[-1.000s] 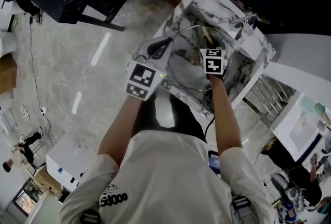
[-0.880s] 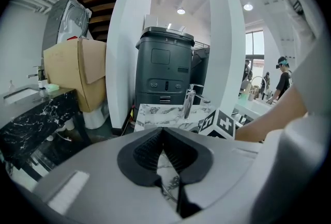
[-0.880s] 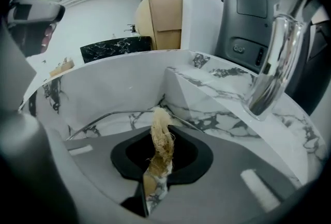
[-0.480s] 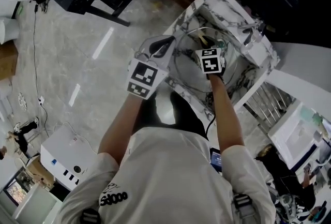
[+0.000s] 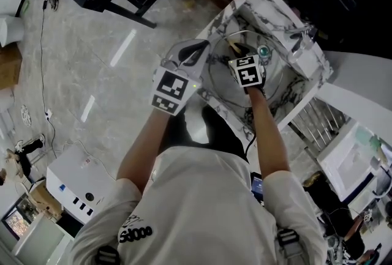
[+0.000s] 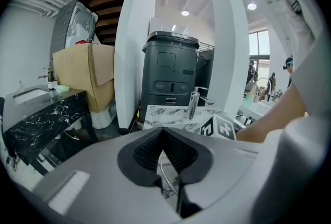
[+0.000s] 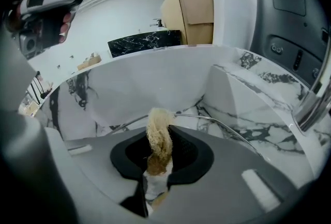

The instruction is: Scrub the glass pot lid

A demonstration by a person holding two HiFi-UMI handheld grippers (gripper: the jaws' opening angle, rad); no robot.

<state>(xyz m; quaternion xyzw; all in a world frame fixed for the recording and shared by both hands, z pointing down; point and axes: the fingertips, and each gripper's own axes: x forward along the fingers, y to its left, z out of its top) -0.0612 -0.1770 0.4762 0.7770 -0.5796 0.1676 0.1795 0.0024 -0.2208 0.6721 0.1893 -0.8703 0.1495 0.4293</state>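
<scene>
head: steeply down | both gripper views: close, along jaws | shared: sink (image 5: pixel 269 10)

Lid (image 6: pixel 162 170) rim was mostly hidden behind left gripper (image 6: pixel 163 137) body. Loofah scrubber (image 7: pixel 158 130) base was buried between right gripper (image 7: pixel 159 137) jaws. Faucet (image 7: pixel 313 104) was cut off by the frame edge.

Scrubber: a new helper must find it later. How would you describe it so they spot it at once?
Look in the marble sink, by the glass lid. The right gripper is shut on the scrubber, a pale yellow tuft of coarse fibres sticking out between its dark jaws. It is the only stringy thing among stone, glass and metal.
</scene>
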